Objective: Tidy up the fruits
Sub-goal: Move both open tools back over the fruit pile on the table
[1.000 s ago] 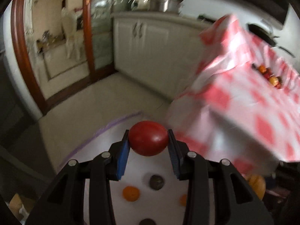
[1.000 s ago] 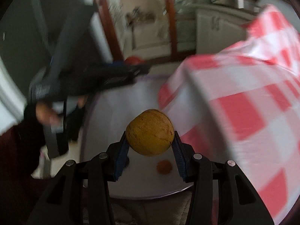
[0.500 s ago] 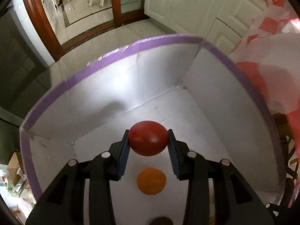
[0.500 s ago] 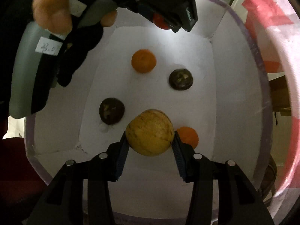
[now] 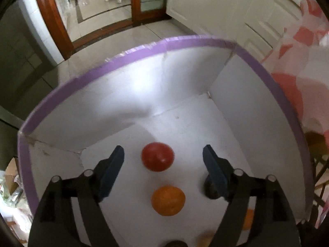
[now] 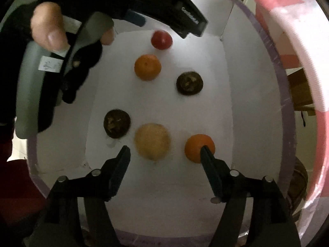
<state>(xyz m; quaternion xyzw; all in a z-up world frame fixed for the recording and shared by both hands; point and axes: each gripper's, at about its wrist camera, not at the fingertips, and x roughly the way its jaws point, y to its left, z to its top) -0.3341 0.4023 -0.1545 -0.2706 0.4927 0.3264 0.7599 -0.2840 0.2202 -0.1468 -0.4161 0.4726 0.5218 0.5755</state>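
Observation:
A white box with a purple rim (image 5: pixel 144 47) (image 6: pixel 285 94) holds several fruits. My left gripper (image 5: pixel 163 156) is open above the box; a red fruit (image 5: pixel 157 159) (image 6: pixel 161 39) lies free between its fingers on the box floor. My right gripper (image 6: pixel 165 151) is open; a yellow-brown fruit (image 6: pixel 152 141) lies free just ahead of it. An orange (image 5: pixel 168 200) (image 6: pixel 147 67) lies behind the red fruit. A second orange (image 6: pixel 198 147) is partly behind my right fingertip. Two dark fruits (image 6: pixel 189 83) (image 6: pixel 116 123) lie in the box.
A red-and-white checked tablecloth (image 6: pixel 287 30) (image 5: pixel 304 65) hangs to the right of the box. White cabinets (image 5: pixel 226 6) and a wooden door frame (image 5: pixel 53 18) stand beyond on a tiled floor. The hand holding the left gripper (image 6: pixel 48 26) shows at upper left.
Both grippers opened over the box. The red fruit left the left gripper and the yellow-brown fruit left the right gripper; both now lie on the box floor.

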